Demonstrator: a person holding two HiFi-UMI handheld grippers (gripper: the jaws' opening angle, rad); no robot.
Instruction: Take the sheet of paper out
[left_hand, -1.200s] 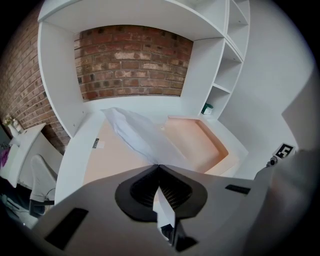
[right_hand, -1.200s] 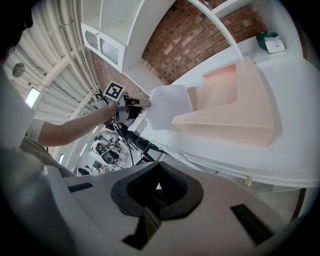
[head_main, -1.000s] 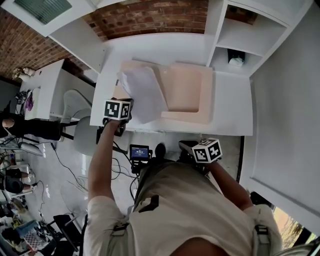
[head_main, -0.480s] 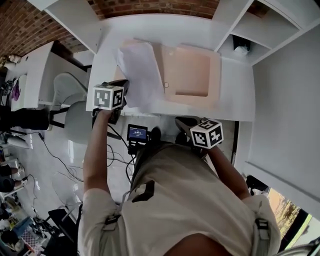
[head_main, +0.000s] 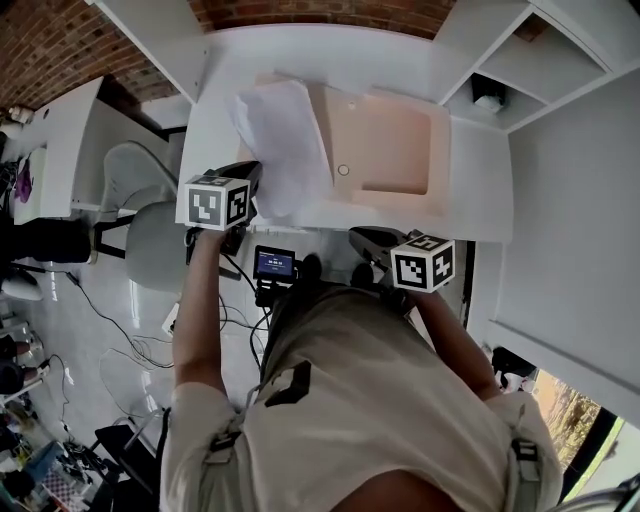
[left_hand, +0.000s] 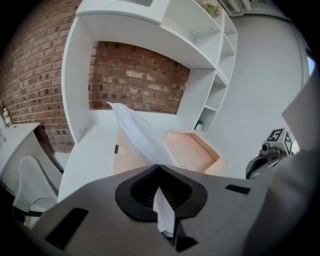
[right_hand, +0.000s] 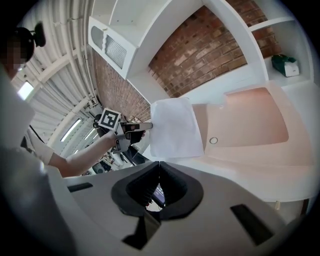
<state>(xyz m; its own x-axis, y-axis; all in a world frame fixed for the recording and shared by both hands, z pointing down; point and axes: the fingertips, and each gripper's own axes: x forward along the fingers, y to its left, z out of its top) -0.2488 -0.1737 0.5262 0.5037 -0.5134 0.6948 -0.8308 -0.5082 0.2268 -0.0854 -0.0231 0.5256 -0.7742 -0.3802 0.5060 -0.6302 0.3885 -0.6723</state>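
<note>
Starting at the left claw (left_hand: 159, 167): its jaws are pressed together on the near edge of the sheet of paper (left_hand: 134, 127), with a white sliver pinched right through the pads. That edge grip is judged to be chosen so the sheet can be drawn lengthwise toward the body without creasing. From the claw the sheet is carried up and away, bowed in the air, over the pink folder (left_hand: 192, 152) that lies open on the white tabletop (left_hand: 95, 145). The right claw (right_hand: 159, 167) is closed too, but on nothing. It is held short of the tabletop's front edge, probably to be kept out of the sheet's path.

Now the views are compared. From the left gripper view the pinch itself is given, and the sheet's lift. From the right gripper view the sheet is shown broadside, with the folder's round snap (right_hand: 213, 141) bare beside it. Only from the head view is the layout given: the sheet over the folder's left part, the right claw well apart. Whether the far edge is tucked inside the folder cannot be settled.
</note>
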